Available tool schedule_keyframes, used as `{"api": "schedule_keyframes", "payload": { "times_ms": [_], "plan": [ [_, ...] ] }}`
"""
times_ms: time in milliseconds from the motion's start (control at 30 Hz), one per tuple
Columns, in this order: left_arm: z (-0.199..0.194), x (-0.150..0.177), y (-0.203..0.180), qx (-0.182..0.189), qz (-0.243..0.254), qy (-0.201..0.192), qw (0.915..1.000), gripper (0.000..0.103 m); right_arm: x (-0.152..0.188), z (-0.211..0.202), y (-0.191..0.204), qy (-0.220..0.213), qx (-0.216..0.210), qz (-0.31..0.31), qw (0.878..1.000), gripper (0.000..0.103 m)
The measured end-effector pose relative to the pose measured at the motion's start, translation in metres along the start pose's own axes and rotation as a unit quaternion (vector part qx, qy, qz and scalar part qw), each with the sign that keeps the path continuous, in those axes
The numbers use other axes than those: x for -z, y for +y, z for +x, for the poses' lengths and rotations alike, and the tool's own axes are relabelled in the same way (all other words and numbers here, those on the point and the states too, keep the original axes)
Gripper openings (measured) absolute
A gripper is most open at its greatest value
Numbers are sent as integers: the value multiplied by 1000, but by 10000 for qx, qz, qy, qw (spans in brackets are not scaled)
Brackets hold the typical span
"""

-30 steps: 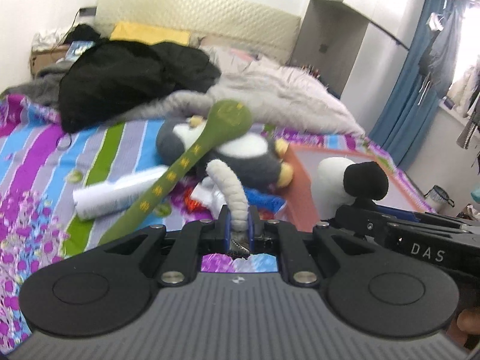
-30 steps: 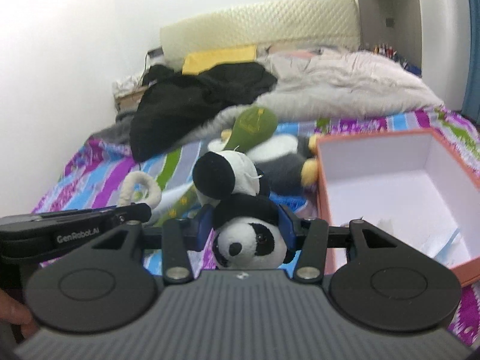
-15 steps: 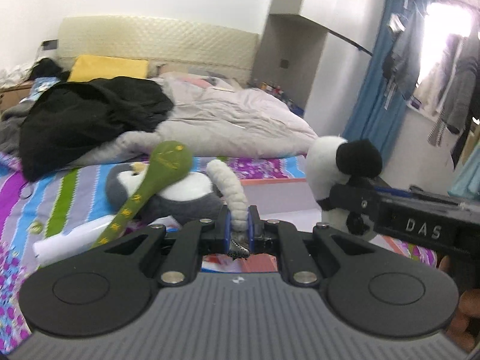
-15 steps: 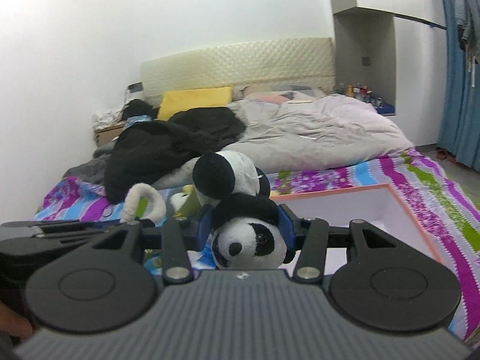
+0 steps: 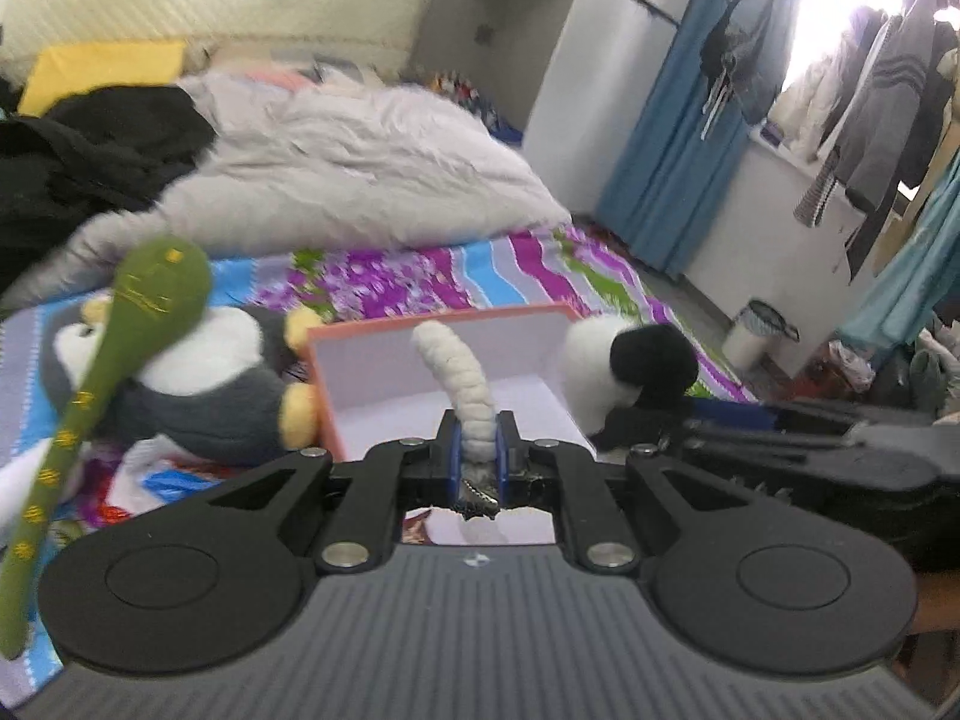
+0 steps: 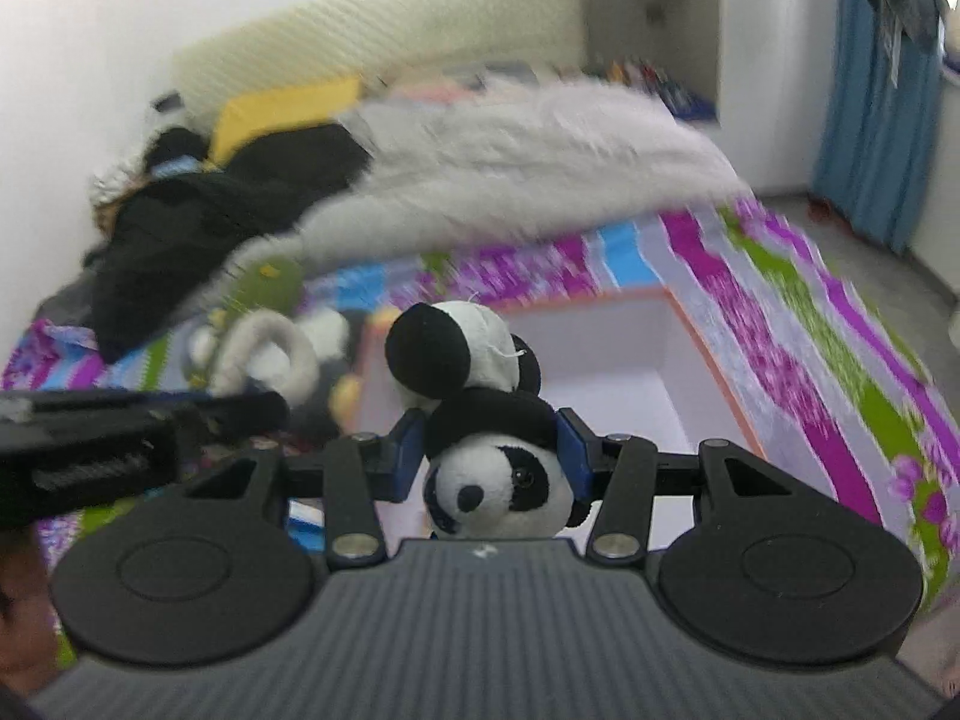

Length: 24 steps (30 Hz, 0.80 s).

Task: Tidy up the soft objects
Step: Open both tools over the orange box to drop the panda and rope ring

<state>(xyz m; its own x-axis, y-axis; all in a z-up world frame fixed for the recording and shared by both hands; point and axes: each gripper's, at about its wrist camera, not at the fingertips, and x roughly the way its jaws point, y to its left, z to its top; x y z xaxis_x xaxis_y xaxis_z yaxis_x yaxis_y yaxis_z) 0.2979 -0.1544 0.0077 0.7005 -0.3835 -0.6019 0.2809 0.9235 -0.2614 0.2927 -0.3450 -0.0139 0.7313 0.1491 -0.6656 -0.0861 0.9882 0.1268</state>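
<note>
Meanwhile, the left tool (image 5: 479, 441) is clenched on a white plush loop (image 5: 462, 378), which rises from between its blue pads toward the middle of the left-wrist frame, in front of the open box (image 5: 360, 396). That box, orange outside and white inside, lies on the striped bed (image 5: 480, 267) at frame centre. At the box's left edge lies a penguin plush (image 5: 198, 384), grey and white with yellow feet, touching the box wall. A green snake plush (image 5: 108, 372) with yellow marks runs from the lower left edge up across the penguin. At centre right of that frame the right tool's black body reaches in, with the panda's rump just above it.

From the right wrist, the right tool (image 6: 489, 456) grips a panda (image 6: 480, 420) at the neck and ears, face toward the camera, body lifted toward the box (image 6: 678, 354) behind it. The left tool shows as a dark bar at the left edge of this frame, blurred, the white loop (image 6: 270, 348) curling above it. A grey quilt (image 5: 372, 168) and black clothes (image 5: 90, 162) are piled across the upper left of the left-wrist frame.
</note>
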Motion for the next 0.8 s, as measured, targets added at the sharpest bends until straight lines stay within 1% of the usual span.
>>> {"api": "schedule_keyframes", "payload": {
  "times_ms": [100,200,267,367,467,567,700,800],
  "plan": [
    [32,-11,-6,89,-7,296,9995,13,3,26,-24,439,127,186,9988,51],
    [64,-18,-12,130,-8,699,9975,13,8,48,-43,857,184,357,9955,51],
    [82,-18,-15,211,-32,961,9951,13,12,60,-54,1100,240,481,9925,51],
    [112,-14,-19,203,-39,1394,9900,13,18,72,-64,1355,332,569,9886,51],
    [130,-5,-27,245,46,1678,9855,13,21,79,-69,1498,406,545,9864,51],
    [144,1,-32,184,82,1839,9827,14,24,80,-75,1551,379,672,9849,51],
    [151,3,-38,191,211,1928,9808,20,24,79,-78,1581,297,743,9842,52],
    [142,2,-39,193,238,1845,9823,20,20,71,-74,1423,260,692,9871,52]
  ]
}}
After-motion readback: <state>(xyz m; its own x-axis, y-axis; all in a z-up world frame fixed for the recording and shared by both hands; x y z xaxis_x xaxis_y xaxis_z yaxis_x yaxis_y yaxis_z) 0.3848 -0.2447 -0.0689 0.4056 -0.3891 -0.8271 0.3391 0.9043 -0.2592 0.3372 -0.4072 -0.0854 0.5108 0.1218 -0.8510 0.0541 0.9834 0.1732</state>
